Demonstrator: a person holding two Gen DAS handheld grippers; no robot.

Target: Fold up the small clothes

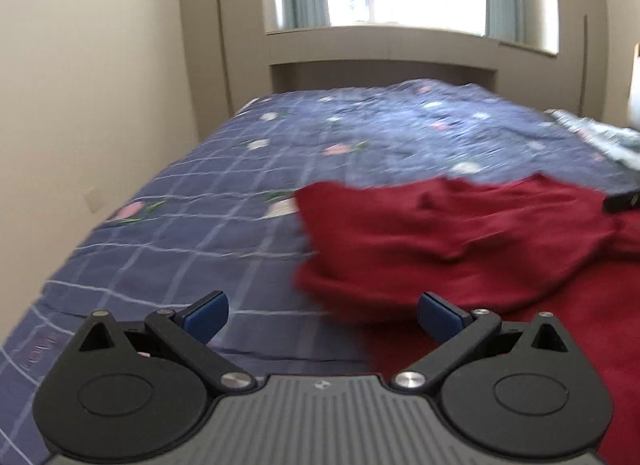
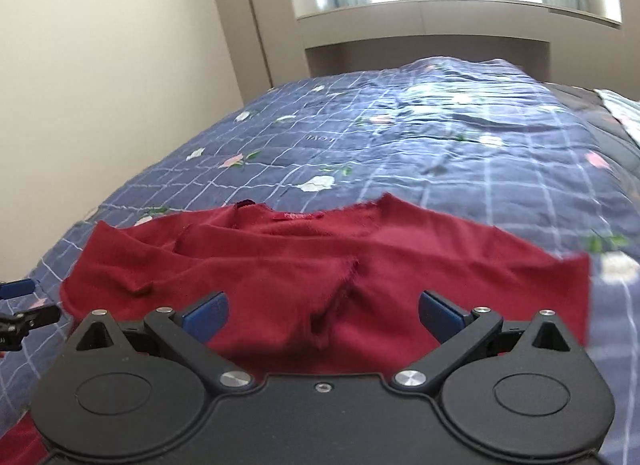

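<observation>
You are at the approach, before any fold: both your left gripper (image 1: 322, 315) and right gripper (image 2: 322, 315) gape wide and empty, the rumpled red garment (image 2: 320, 261) lying on the bedspread (image 2: 400, 145) just ahead of the right fingers and right of the left, so next you likely must pinch an edge.

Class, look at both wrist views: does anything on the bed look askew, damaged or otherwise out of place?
Yes. The red garment lies rumpled on the blue checked bedspread, its left side bunched into overlapping folds rather than flat. A frayed, puckered seam or tear runs down its middle. Both hand-held grippers are open, holding nothing.
</observation>
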